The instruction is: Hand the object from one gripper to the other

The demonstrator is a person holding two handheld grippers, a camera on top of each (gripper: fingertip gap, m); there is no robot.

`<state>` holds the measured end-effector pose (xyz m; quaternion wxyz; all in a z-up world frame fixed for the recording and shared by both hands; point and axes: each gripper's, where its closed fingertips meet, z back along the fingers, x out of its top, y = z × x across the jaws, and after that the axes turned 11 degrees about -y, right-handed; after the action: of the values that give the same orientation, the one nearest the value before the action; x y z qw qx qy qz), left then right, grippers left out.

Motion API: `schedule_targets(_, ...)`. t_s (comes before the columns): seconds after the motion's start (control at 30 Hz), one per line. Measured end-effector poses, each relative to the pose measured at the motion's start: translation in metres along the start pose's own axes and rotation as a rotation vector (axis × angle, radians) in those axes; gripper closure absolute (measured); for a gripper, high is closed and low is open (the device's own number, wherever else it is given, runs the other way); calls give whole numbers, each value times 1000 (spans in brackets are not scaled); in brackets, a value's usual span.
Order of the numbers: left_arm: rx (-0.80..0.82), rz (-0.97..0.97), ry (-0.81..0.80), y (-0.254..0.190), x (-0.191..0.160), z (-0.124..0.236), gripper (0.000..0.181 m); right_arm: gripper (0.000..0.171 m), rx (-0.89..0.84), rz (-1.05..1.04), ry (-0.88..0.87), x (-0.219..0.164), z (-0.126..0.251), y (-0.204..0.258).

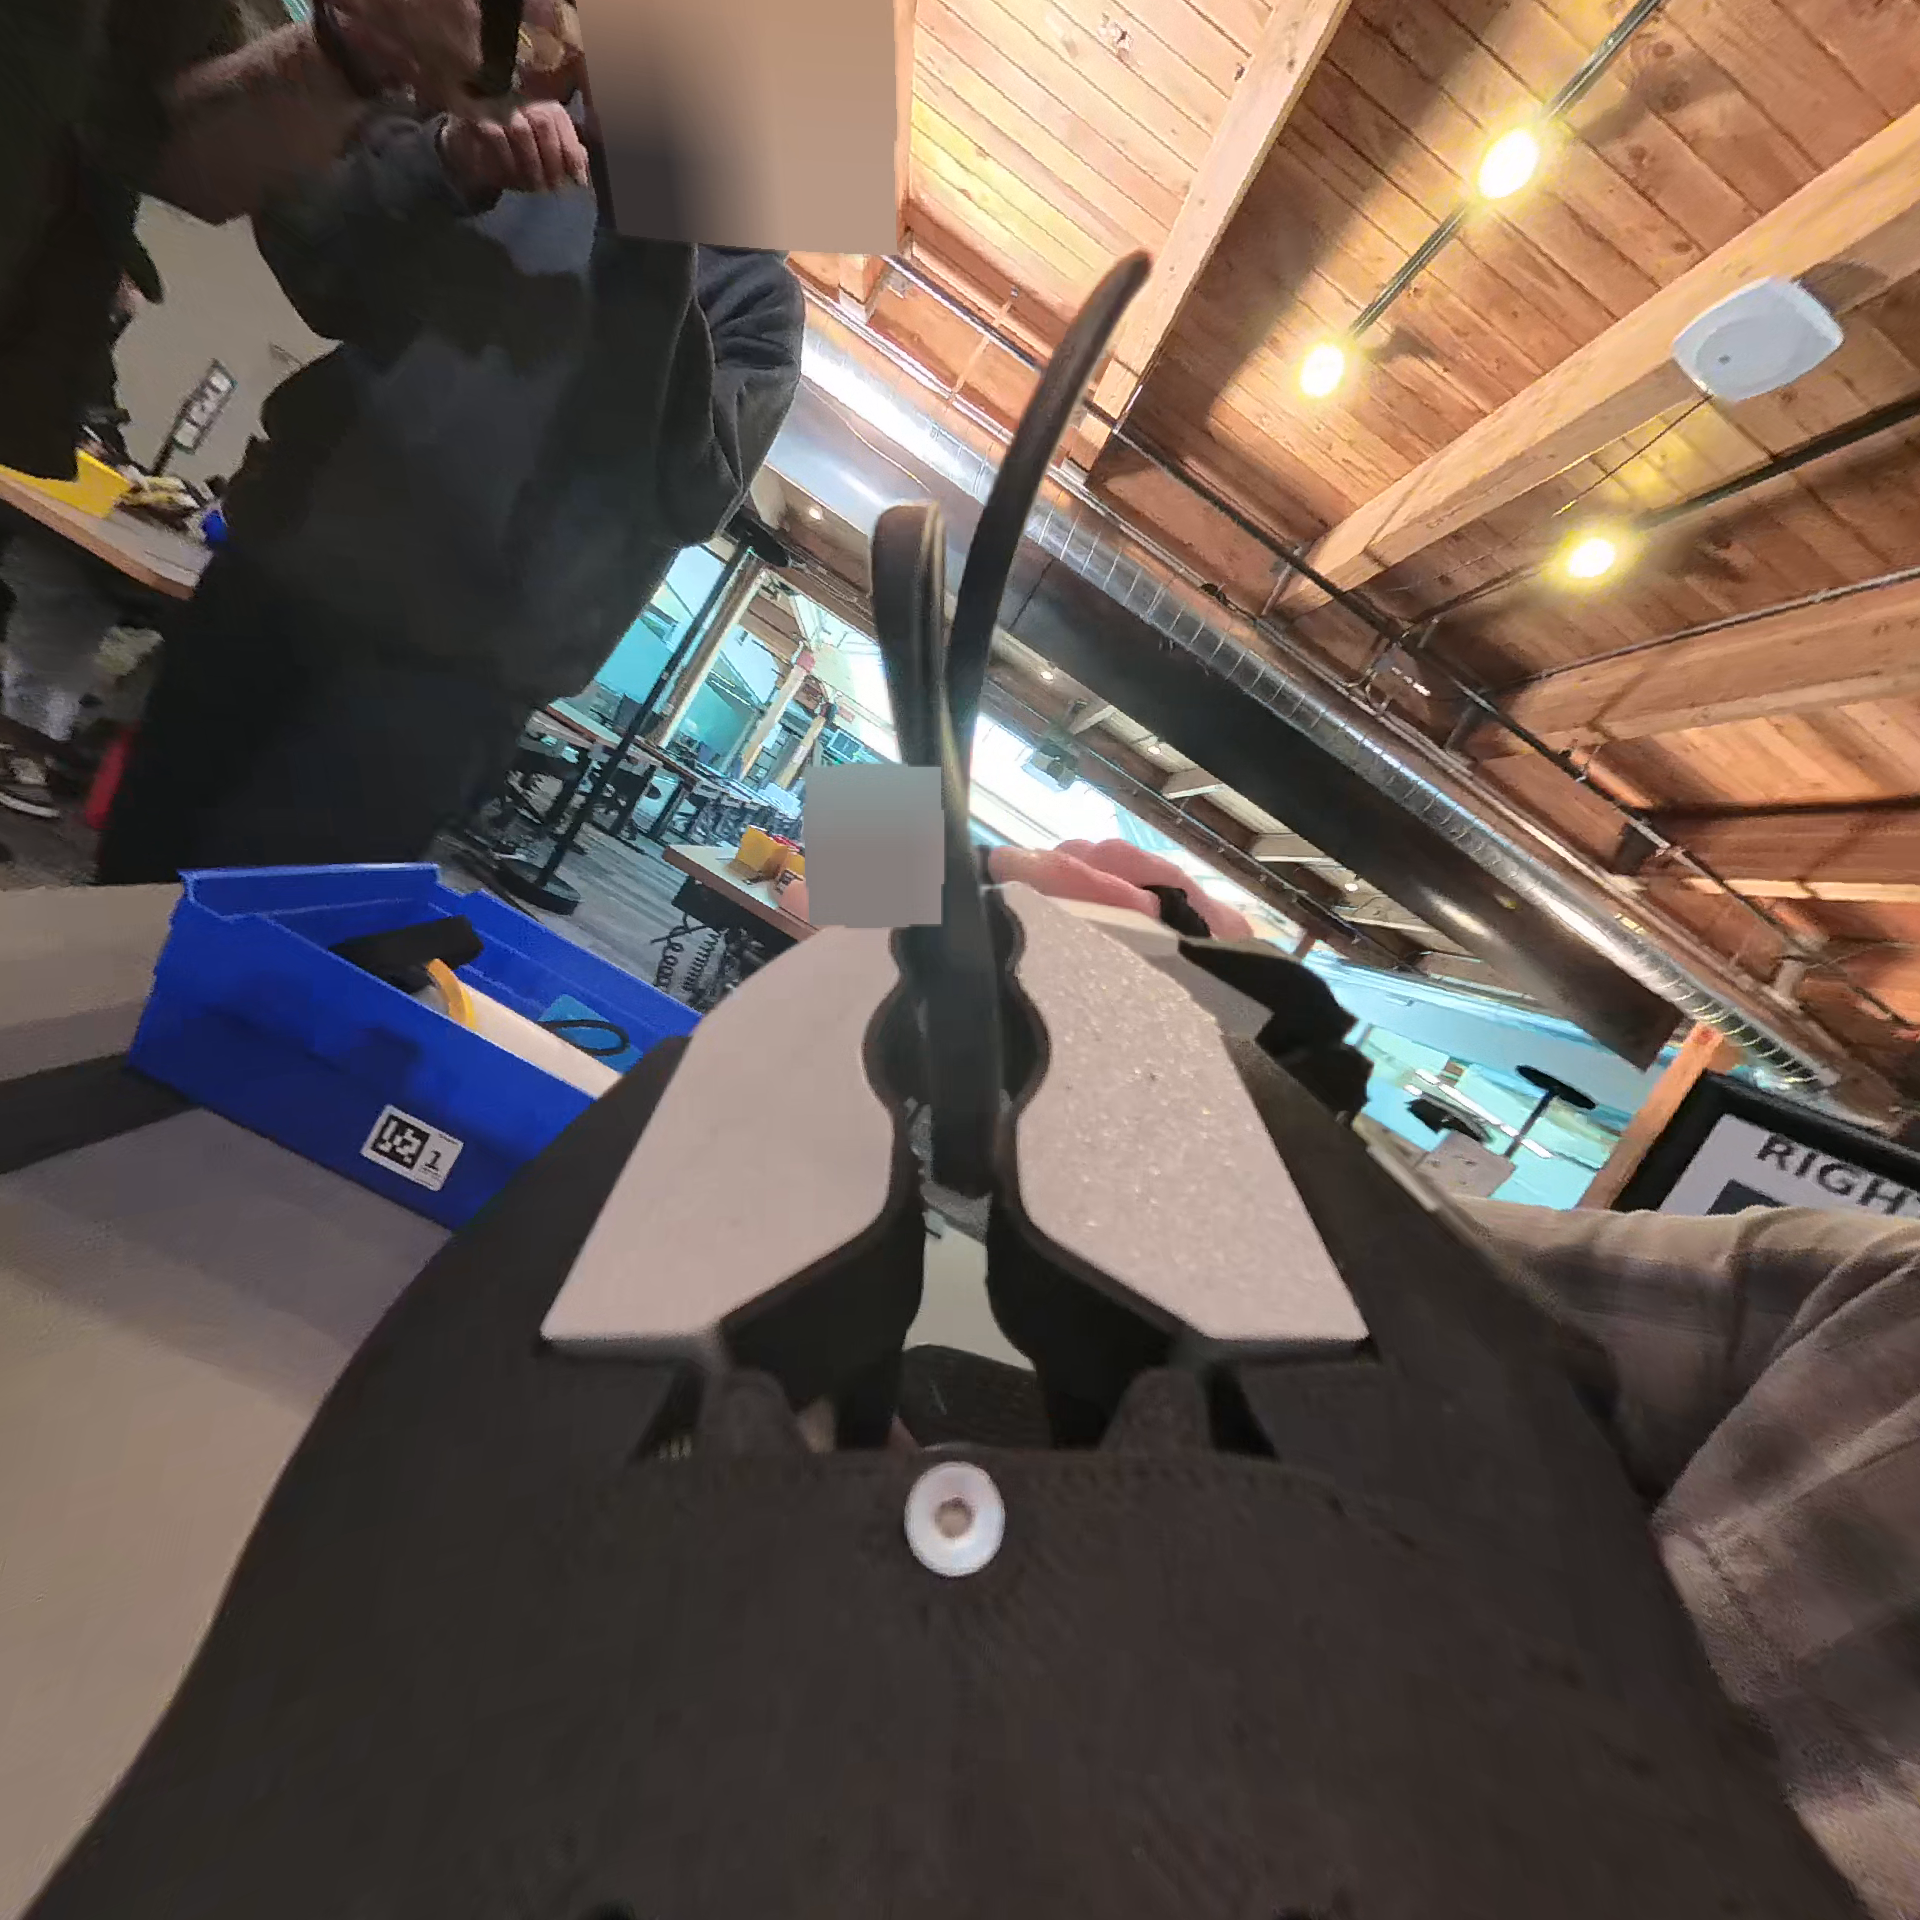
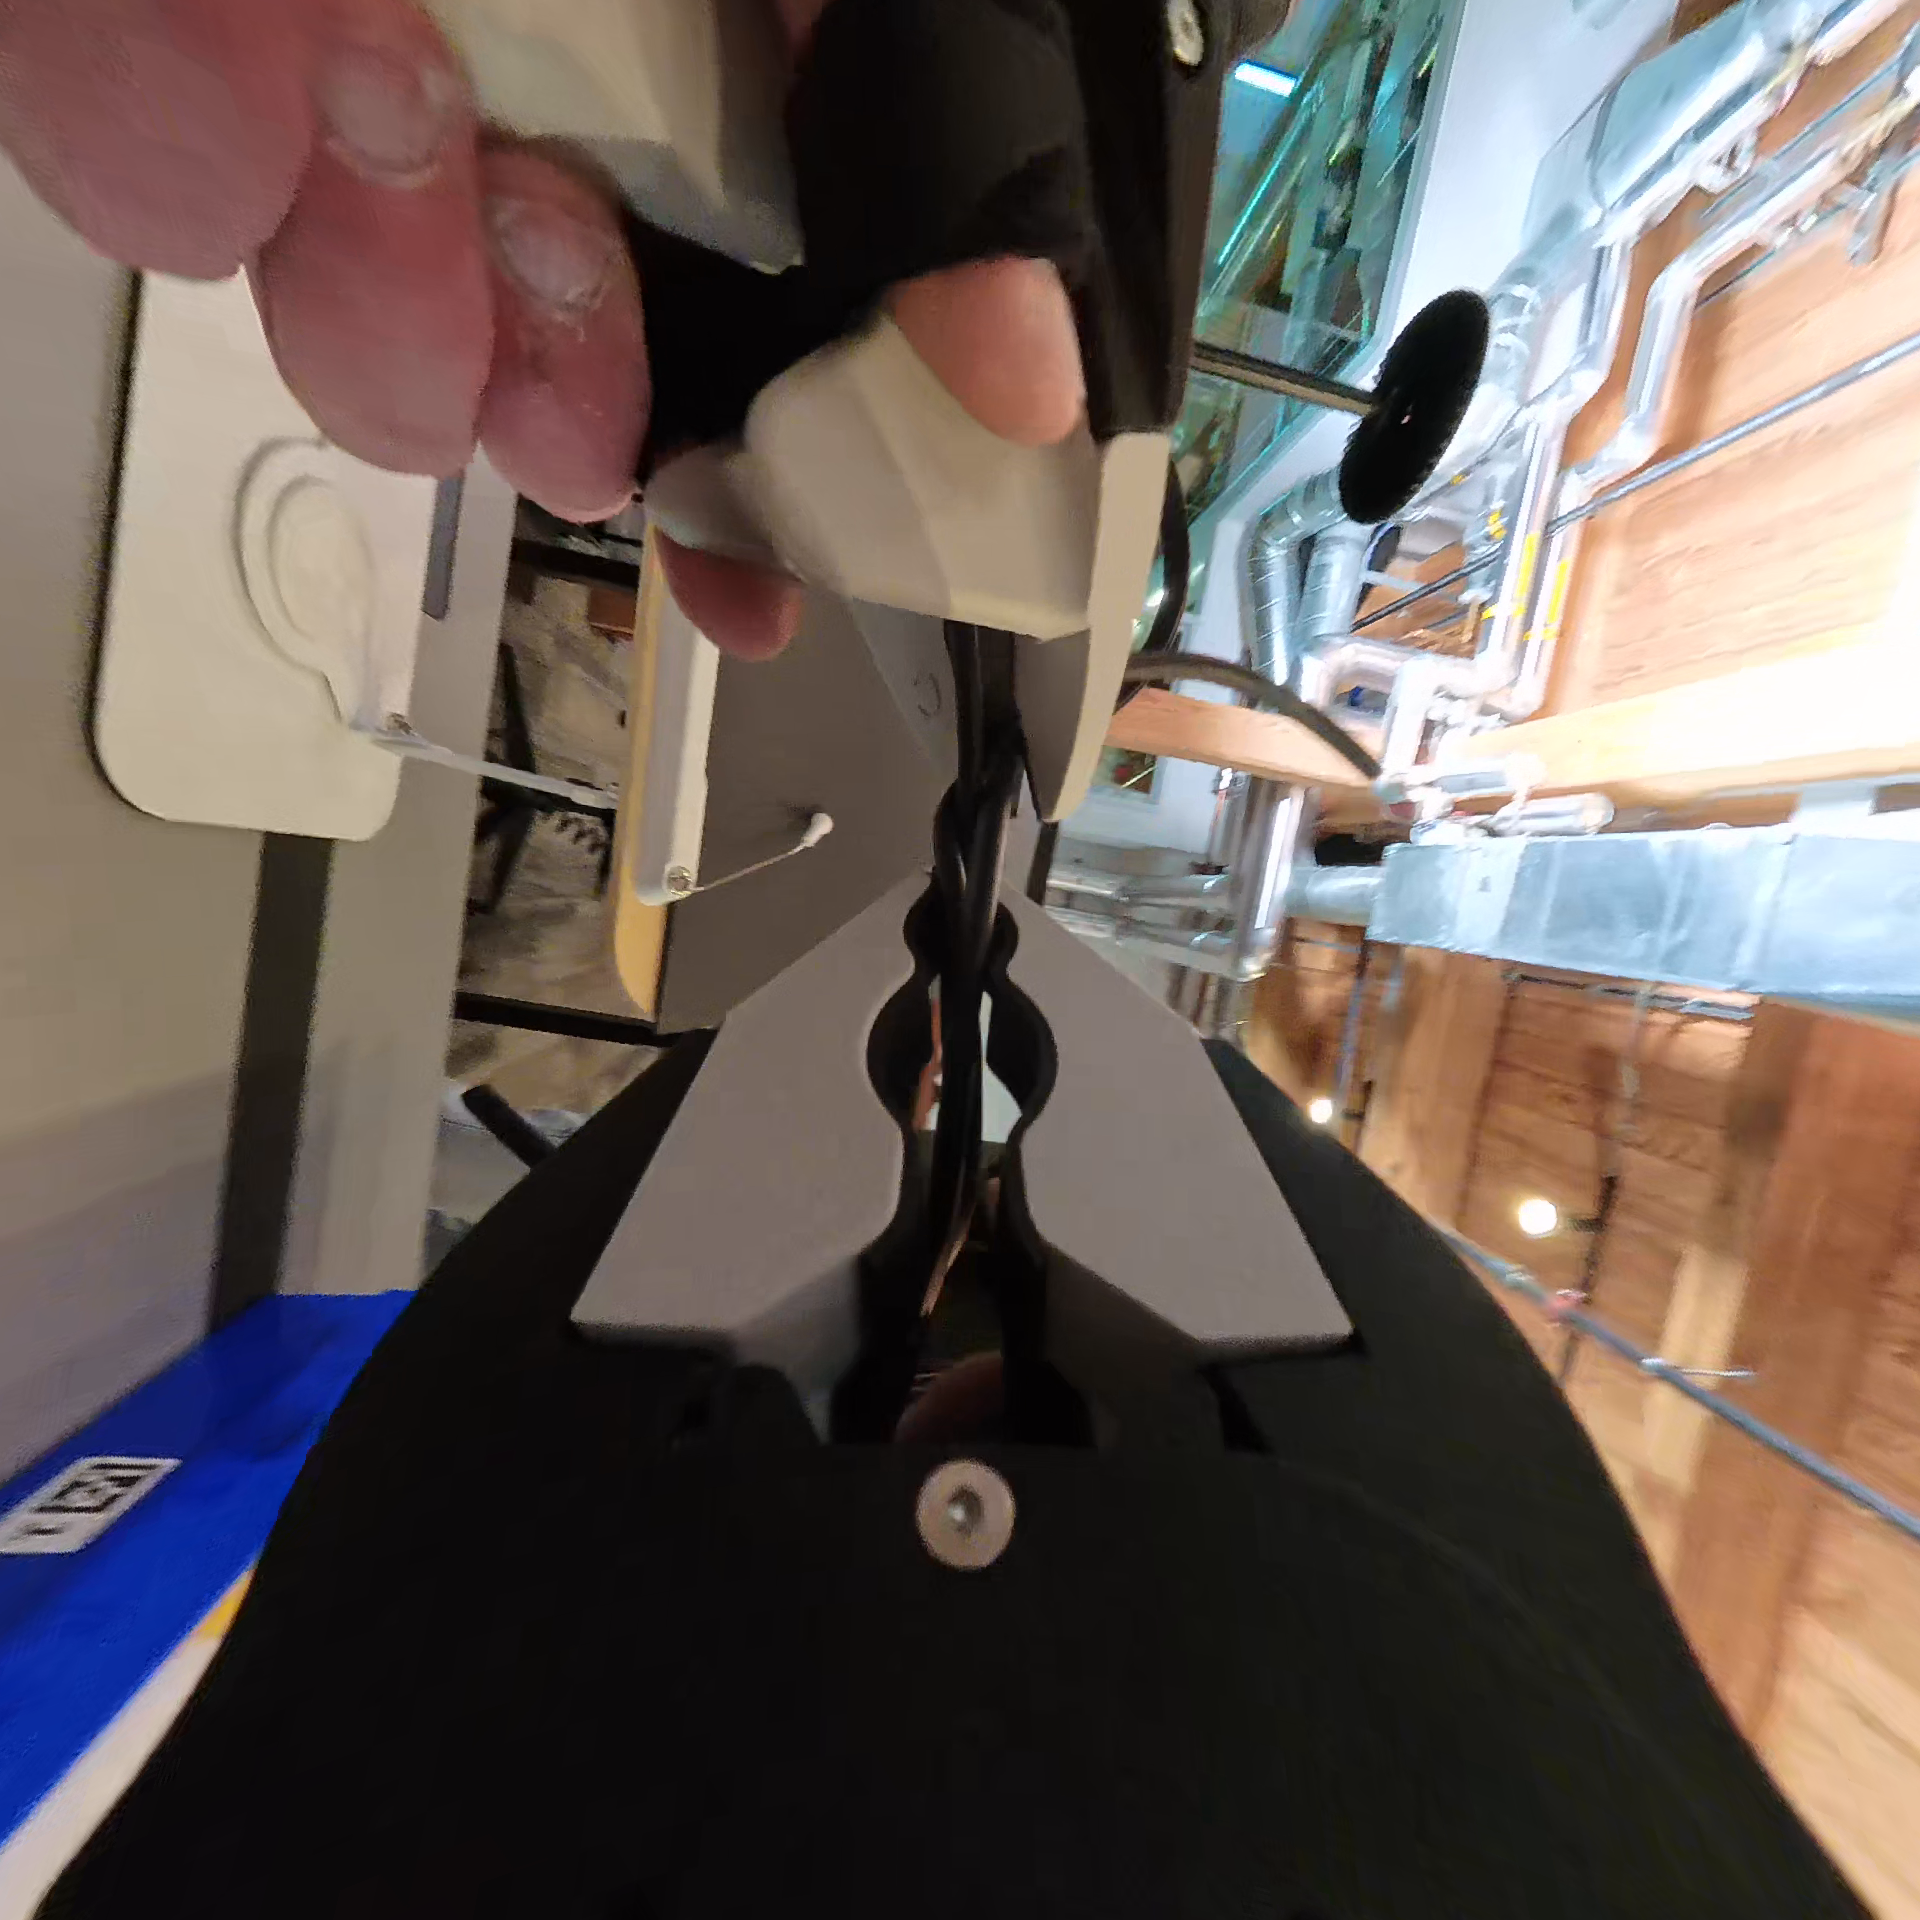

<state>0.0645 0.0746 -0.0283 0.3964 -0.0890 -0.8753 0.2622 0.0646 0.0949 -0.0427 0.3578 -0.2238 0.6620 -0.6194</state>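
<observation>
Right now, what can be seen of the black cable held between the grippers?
The black cable is thin, flexible and rubbery-looking, folded into several strands. The left gripper is closed on it; a short loop and a longer curved end rise free above the fingers. In the right wrist view the right gripper also clamps the strands, tip to tip with the left. It hangs in the air.

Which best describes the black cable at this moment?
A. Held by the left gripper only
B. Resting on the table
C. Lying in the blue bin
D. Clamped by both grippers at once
D: the black cable runs between the closed fingers of the right gripper and on into the left gripper, also shut on it.
</observation>
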Motion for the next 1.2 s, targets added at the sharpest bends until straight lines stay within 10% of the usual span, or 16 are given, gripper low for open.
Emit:
schedule_targets(0.7,-31,-320,32,-4,5,4,175,110,336,-617,-38,10,18,27)
schedule_targets(1.2,-120,-591,208,-22,-20,3,175,164,258,-1000,-141,35,14,17)
